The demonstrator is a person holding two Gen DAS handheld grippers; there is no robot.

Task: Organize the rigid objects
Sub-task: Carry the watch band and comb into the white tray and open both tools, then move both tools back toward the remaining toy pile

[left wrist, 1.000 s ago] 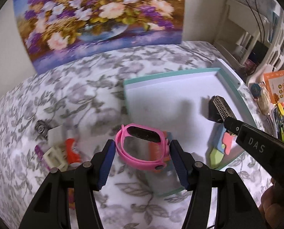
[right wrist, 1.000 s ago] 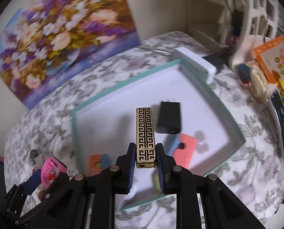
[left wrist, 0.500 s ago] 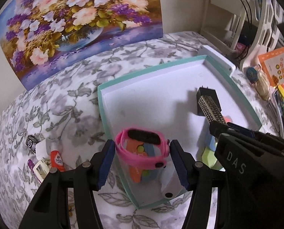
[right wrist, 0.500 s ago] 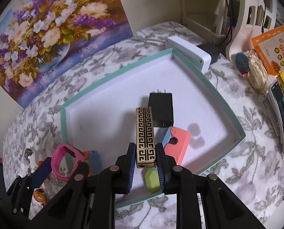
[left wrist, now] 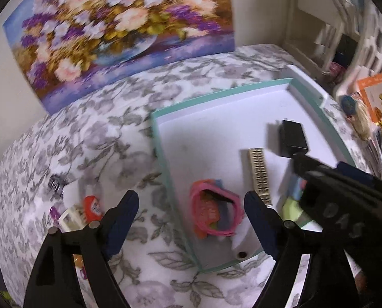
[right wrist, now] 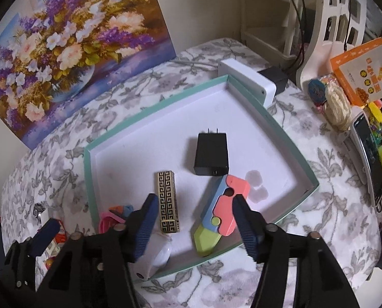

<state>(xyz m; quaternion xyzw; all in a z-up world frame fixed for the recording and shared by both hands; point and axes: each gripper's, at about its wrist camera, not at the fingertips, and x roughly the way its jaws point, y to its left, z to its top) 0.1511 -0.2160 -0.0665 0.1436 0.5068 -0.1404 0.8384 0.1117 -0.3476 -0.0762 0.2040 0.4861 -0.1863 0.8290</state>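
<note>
A teal-rimmed white tray [right wrist: 150, 110] [left wrist: 216, 95] holds a black charger [right wrist: 212, 154], a gold-and-black patterned lighter [right wrist: 168, 201] [left wrist: 259, 177], a pink, blue and green toy knife [right wrist: 220, 214] and a pink watch [left wrist: 215, 211] lying on orange and blue pieces. My left gripper [left wrist: 191, 220] is open just above the watch. My right gripper [right wrist: 194, 227] is open, the lighter lying by its left finger, the toy knife between the fingers. The right gripper's body [left wrist: 344, 205] shows in the left wrist view.
Small loose items [left wrist: 83, 210] lie on the floral cloth left of the tray. A flower painting [right wrist: 70, 36] leans at the back. A white box [right wrist: 247, 82] sits at the tray's far corner. A phone [right wrist: 370, 151], snacks and shelves crowd the right side.
Both grippers opened. The left one let the pink watch down into the tray's near left corner. The right one let the patterned lighter down on the tray floor.
</note>
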